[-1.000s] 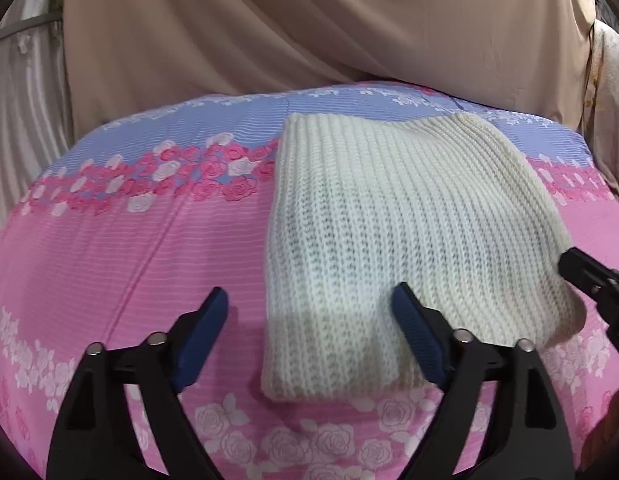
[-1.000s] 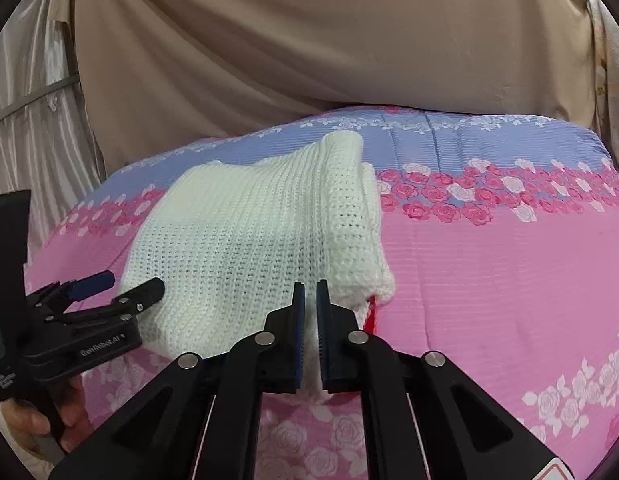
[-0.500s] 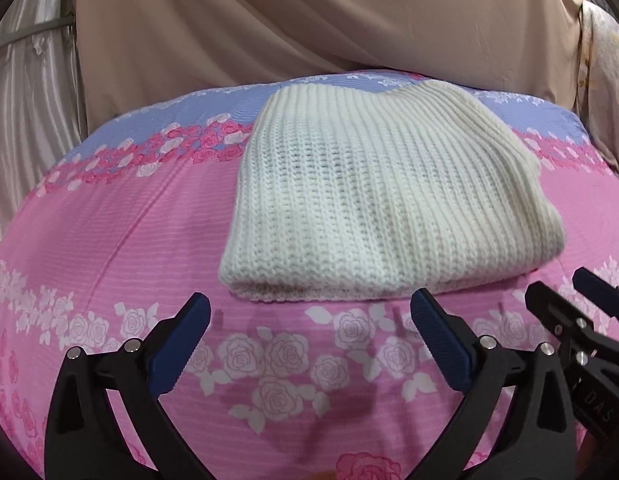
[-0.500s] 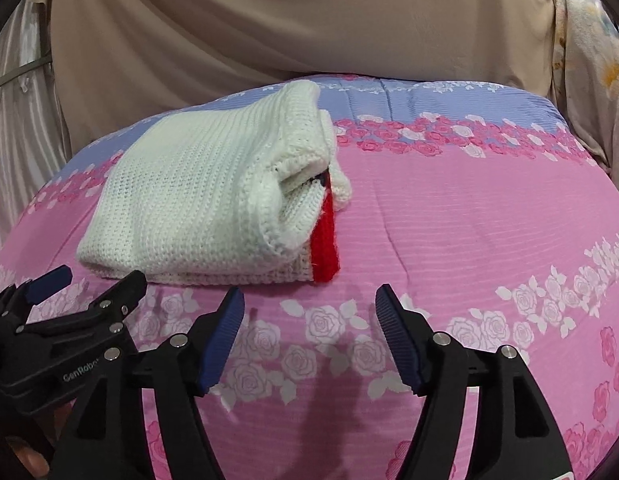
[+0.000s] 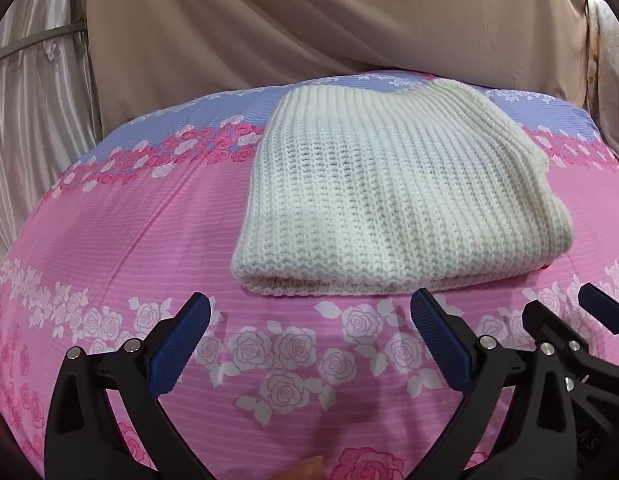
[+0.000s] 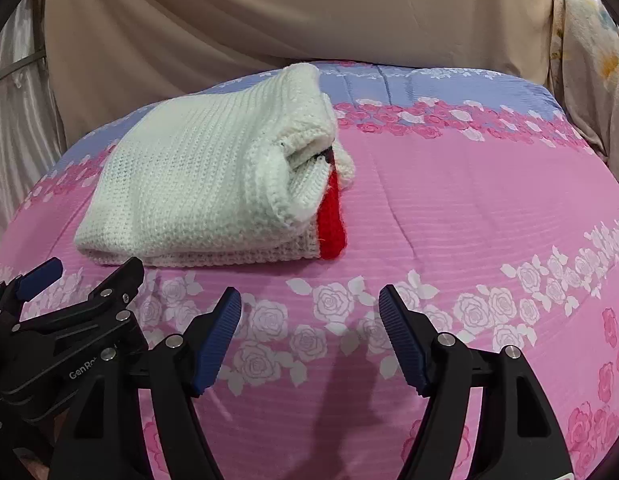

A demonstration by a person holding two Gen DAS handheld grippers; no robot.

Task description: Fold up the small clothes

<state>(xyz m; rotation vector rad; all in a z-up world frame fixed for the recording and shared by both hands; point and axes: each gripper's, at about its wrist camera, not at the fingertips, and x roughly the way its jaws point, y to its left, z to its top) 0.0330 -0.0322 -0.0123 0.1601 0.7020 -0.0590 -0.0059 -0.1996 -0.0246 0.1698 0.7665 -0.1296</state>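
So the white knit sweater [image 5: 393,200] sits folded into a chunky rectangle on the pink rose-print bedsheet [image 5: 121,240], up toward 12 o'clock from both grippers. In the right wrist view the sweater [image 6: 197,188] shows its open end, with the layers rolled over and a red knit strip [image 6: 331,220] poking out at the bottom right corner of the bundle.

Left gripper [image 5: 309,332] has its tongs spread wide, nothing between the blue pads [image 5: 177,352], hovering over the sheet just short of the sweater's near edge. Right gripper [image 6: 309,332] is the same deal: tongs spread apart, holding nothing, near the sweater but not touching it.

From the right wrist view you can see the left gripper [image 6: 49,280] off at about 9 o'clock, close to the sweater's near left corner. From the left wrist view the right gripper [image 5: 569,328] shows at around 4 o'clock.

Beige curtain [image 5: 309,20] hangs behind the bed.
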